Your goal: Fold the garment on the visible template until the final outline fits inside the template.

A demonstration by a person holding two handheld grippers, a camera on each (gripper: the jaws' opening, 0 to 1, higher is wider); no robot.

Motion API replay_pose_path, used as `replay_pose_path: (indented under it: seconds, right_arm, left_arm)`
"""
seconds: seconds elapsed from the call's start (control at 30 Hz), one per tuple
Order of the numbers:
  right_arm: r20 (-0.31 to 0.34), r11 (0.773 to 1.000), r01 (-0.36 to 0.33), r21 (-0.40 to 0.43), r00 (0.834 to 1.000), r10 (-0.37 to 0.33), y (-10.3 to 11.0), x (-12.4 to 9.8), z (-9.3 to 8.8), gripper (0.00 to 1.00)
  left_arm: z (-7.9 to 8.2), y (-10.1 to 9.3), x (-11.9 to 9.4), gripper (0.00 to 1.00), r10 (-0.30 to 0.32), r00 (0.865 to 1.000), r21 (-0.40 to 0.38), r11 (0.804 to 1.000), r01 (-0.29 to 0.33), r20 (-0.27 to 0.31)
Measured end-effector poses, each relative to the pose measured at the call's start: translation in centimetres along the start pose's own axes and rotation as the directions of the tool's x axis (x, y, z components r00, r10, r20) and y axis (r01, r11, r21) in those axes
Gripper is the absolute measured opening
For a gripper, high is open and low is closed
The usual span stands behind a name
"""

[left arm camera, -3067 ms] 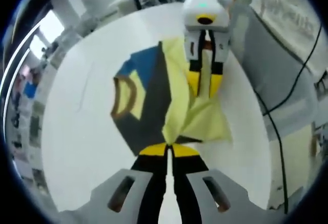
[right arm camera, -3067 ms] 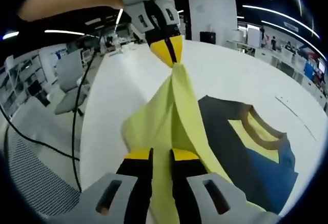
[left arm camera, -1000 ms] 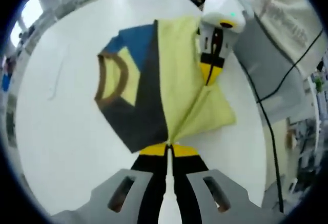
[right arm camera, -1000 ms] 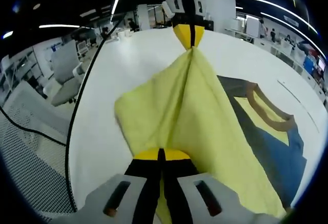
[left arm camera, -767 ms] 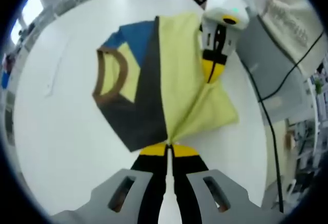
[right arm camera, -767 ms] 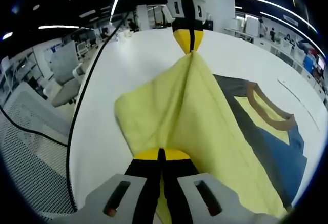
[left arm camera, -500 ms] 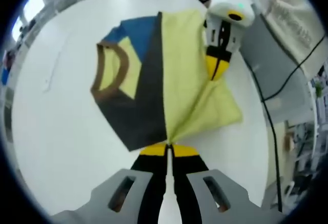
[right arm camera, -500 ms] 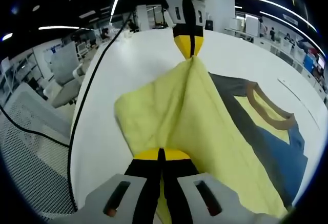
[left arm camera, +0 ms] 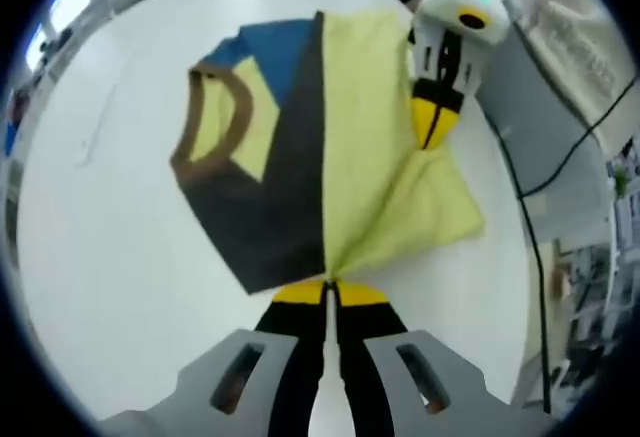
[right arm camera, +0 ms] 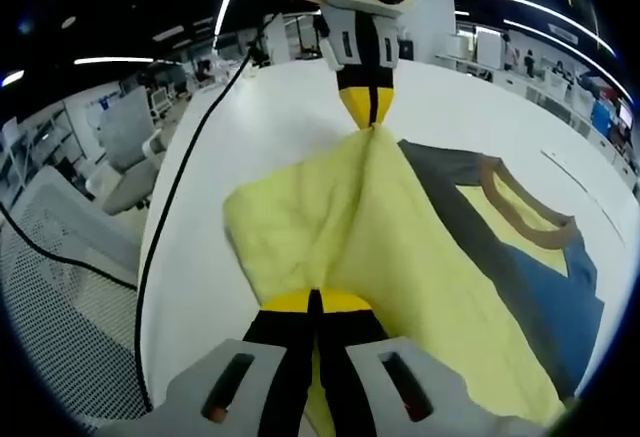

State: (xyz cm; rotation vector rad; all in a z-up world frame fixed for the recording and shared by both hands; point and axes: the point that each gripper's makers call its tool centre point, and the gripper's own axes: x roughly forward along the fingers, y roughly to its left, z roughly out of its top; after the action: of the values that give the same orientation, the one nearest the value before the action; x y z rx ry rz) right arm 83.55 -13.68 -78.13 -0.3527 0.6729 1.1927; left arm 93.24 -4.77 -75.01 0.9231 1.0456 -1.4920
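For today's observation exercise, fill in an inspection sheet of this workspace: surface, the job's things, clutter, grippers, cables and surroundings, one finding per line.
Surface: white table, a faint thin line marked on it.
Job's things: garment, with yellow, dark grey and blue panels and a brown collar, lies partly folded; its yellow panel is lifted at two edge points.
Clutter: nothing seen.
Grippers: left gripper and right gripper are each shut on the yellow panel's edge.
Cables: black cable trails off the table's side.
Surroundings: office chairs, ceiling strip lights, desks behind.
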Motion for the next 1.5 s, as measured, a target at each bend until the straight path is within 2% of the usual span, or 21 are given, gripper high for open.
replay_pose_path:
  seconds: [0.87,1.2,1.37,1.5]
  right_arm:
    - [0.003,1.0,-0.002,0.014,1.0,0.002,0.0,0.0,0.0,0.01]
    - [0.006,1.0,0.0,0.008,1.0,0.0,0.0,0.0,0.0,0.01]
    - [0.006,1.0,0.002,0.008,1.0,-0.002,0.0,0.0,0.0,0.01]
    - [0.007,1.0,0.003,0.005,1.0,-0.003,0.0,0.0,0.0,0.01]
  left_arm:
    - [-0.8,-0.4,2.0,0.0,-0.022,0.999,-0.016,1.0,0.021,-0.035]
    - [-0.7,0.0,2.2,0.0,0.002,0.999,-0.025,1.0,-0.003,-0.032]
    - [-1.2,0.4,2.2,0.0,0.024,0.998,-0.043,0.999,-0.026,-0.052]
    - [-1.6,0.9,2.1,0.06,0.042,0.998,-0.07,0.997,-0.045,-0.049]
